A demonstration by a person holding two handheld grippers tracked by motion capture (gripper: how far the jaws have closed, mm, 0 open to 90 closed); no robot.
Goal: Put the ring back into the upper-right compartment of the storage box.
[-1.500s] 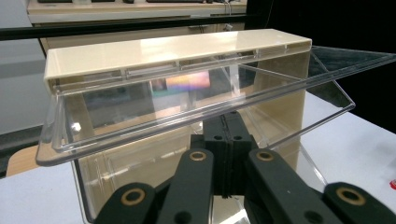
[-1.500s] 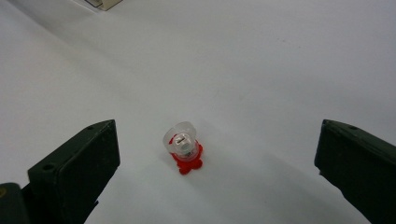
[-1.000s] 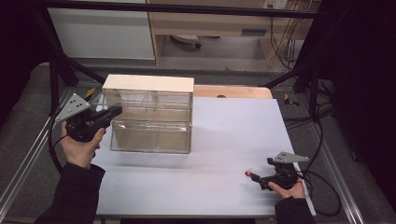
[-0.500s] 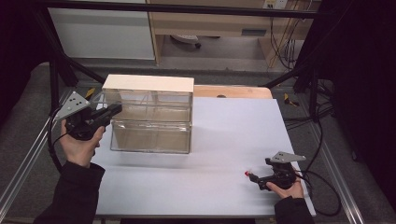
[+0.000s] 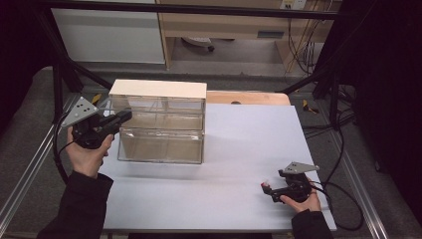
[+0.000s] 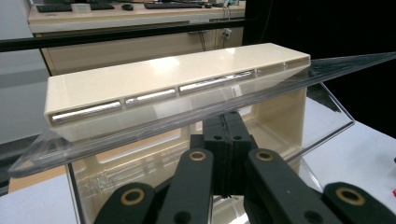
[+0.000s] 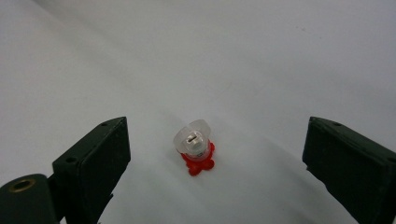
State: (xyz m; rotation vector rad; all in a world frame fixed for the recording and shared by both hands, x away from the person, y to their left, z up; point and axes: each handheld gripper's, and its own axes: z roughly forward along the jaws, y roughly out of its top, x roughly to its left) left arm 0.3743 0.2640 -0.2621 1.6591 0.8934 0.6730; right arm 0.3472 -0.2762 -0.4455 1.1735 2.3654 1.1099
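Observation:
A clear plastic box (image 5: 161, 144) with a cream top (image 5: 158, 88) stands on the white table (image 5: 239, 129), left of centre. My left gripper (image 5: 127, 115) is at the box's upper left edge. In the left gripper view its jaws (image 6: 229, 126) are shut together on the edge of a tilted clear panel (image 6: 303, 77), with the cream top (image 6: 163, 79) beyond. My right gripper (image 5: 268, 189) rests low at the front right of the table. It stands open (image 7: 217, 135) around a small red and clear piece (image 7: 194, 147), which sits on the table without touching either jaw.
A wooden board (image 5: 249, 97) lies behind the box at the table's far edge. Cables (image 5: 343, 199) trail off the right side, and metal rails (image 5: 30, 169) run along the left. Bare white surface spreads between the box and the right gripper.
The right hand has shifted very slightly beside the red piece. The left gripper and the box stand as before.

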